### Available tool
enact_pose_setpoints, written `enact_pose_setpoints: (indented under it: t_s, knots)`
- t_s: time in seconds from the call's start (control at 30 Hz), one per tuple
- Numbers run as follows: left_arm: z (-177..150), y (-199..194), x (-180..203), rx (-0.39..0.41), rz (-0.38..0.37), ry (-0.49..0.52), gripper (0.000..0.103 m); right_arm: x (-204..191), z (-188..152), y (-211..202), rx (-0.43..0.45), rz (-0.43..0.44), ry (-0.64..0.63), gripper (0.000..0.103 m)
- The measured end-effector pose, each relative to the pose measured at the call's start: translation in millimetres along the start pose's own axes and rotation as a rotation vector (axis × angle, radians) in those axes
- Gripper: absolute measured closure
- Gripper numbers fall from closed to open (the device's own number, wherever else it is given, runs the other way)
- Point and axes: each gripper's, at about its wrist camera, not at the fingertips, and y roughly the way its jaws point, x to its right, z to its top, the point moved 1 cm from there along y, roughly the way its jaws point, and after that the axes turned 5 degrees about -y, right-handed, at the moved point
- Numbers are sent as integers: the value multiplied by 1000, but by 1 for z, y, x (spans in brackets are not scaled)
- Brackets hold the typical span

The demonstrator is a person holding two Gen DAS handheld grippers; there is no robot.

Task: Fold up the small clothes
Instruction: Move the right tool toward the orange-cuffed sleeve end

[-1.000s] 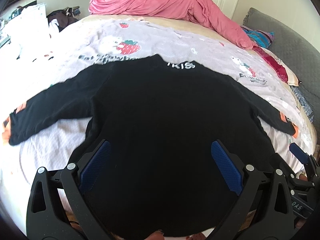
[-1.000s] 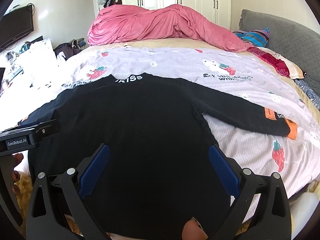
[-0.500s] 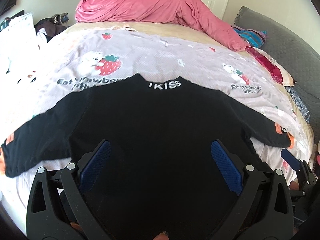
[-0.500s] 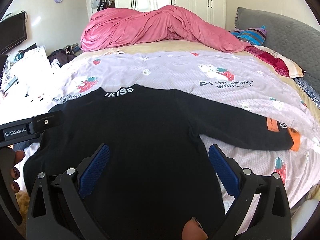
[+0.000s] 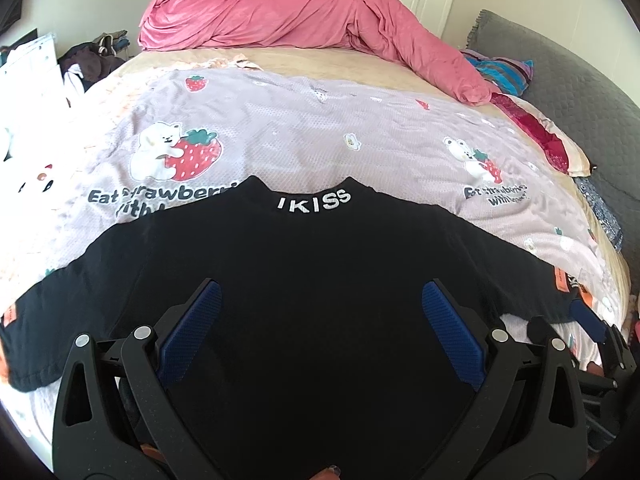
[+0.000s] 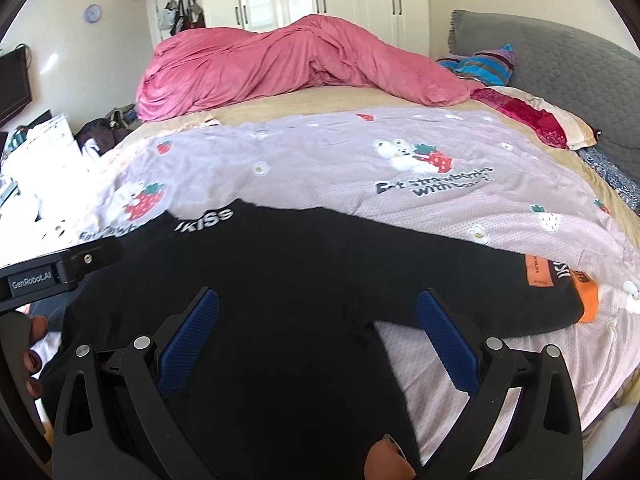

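Jaws wide, black top [image 5: 320, 280] on bedspread [image 5: 360, 132]

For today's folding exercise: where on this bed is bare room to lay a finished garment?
Free: the strawberry sheet between the black top's collar and the pink duvet, and below its right sleeve. Crowded: the pillows at the headboard.
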Motion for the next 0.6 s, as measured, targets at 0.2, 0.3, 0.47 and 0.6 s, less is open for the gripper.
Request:
enact_pose_setpoints:
  t_s: [0.2,0.3,0.47,0.6]
  knots:
    - [15,22,10,3,-3,13,8,25,8,19,-8,-45,58,4]
    - [20,34,14,-1,-14,21,8,40,11,25,-6,-68,89,4]
    - [22,52,18,-17,-34,21,8,68,13,30,1,-112,145,4]
    - [20,67,22,-43,-44,35,8,95,12,32,7,-159,200,4]
